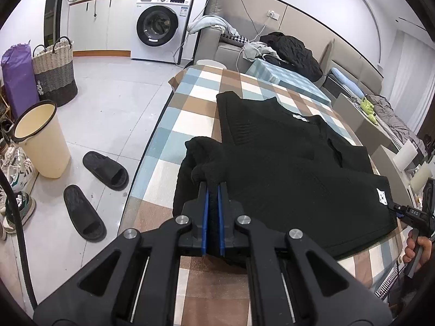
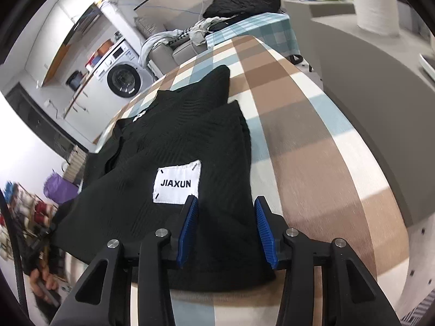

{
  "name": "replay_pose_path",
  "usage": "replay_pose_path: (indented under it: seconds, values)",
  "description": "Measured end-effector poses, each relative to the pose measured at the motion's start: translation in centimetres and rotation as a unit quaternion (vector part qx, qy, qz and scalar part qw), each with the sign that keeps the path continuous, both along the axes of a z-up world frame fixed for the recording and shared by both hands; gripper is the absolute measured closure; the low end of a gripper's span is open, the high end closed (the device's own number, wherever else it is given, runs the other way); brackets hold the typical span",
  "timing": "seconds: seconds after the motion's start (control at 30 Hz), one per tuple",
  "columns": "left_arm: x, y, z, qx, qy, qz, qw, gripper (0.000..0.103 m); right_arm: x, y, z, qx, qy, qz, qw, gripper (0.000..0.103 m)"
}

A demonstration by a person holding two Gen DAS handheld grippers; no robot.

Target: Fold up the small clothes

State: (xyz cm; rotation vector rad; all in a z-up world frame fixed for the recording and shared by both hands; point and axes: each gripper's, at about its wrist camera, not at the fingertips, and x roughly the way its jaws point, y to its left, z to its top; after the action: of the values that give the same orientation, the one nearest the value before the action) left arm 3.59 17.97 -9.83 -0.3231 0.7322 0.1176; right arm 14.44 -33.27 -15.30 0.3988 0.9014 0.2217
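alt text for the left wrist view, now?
The left gripper is shut on a bunched edge of a black knit garment spread on a checked tablecloth. Two black slippers lie on the floor beside it.

The shoe rack [image 2: 24,217] is motion-blurred, its contents unreadable.

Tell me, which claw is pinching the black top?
The left claw: its blue pads are shut on a bunched fold of the black top. The right claw stands open over the hem, gripping nothing.
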Motion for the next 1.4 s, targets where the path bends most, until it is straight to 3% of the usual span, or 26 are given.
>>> replay_pose_path:
  seconds: [0.07, 0.13, 0.27, 0.33, 0.57, 0.7, 0.77, 0.9, 1.07, 1.2, 1.33, 1.37, 1.4]
  values:
    - [0.0, 0.0, 0.0, 0.000, 0.001, 0.000, 1.0000, 0.100, -0.1, 0.7, 0.6, -0.019, -0.019, 0.015, 1.000, 0.086]
    - [-0.1, 0.0, 0.0, 0.001, 0.000, 0.000, 1.0000, 0.100, -0.3, 1.0, 1.5, -0.032, -0.033, 0.022, 0.999, 0.092]
    - [0.2, -0.1, 0.0, 0.002, -0.003, -0.005, 1.0000, 0.100, -1.1, 1.0, 4.0, 0.004, -0.071, 0.031, 0.997, 0.094]
    - [0.3, 0.0, -0.1, -0.001, -0.004, -0.006, 1.0000, 0.100, -0.9, 0.4, 4.2, 0.031, -0.067, 0.024, 0.997, 0.094]
    - [0.6, 0.0, 0.3, 0.000, -0.012, -0.006, 0.9999, 0.100, -1.1, -0.3, 3.2, 0.045, -0.054, -0.003, 0.997, 0.098]
    - [1.0, 0.1, 0.7, -0.001, -0.019, -0.009, 0.9998, 0.100, -1.1, 0.0, 3.7, 0.034, -0.063, -0.004, 0.997, 0.098]
    - [1.1, 0.0, 0.8, 0.001, -0.020, -0.010, 0.9997, 0.100, -1.2, 0.7, 3.6, 0.003, -0.052, 0.005, 0.999, 0.097]
    - [1.1, -0.1, 0.6, -0.002, -0.017, -0.013, 0.9998, 0.100, -1.7, 2.7, 3.6, -0.029, -0.042, 0.040, 0.998, 0.082]
    - [1.1, -0.2, 0.3, -0.005, -0.013, -0.015, 0.9998, 0.100, -2.6, 4.3, 3.6, -0.009, -0.061, 0.089, 0.994, 0.059]
    - [1.2, -0.2, 0.2, -0.005, -0.010, -0.015, 0.9998, 0.100, -3.0, 3.9, 2.5, -0.032, -0.044, 0.078, 0.995, 0.059]
    - [1.1, -0.3, 0.1, -0.004, -0.009, -0.014, 0.9999, 0.100, -3.6, 1.8, 0.8, -0.010, -0.025, 0.044, 0.999, 0.059]
    - [1.1, -0.2, 0.1, -0.004, -0.009, -0.014, 0.9998, 0.100, -3.7, 1.4, 0.6, -0.004, -0.024, 0.037, 0.999, 0.063]
    - [1.1, -0.2, 0.1, -0.005, -0.010, -0.014, 0.9998, 0.100, -3.7, 1.0, 0.4, 0.002, -0.023, 0.029, 0.999, 0.074]
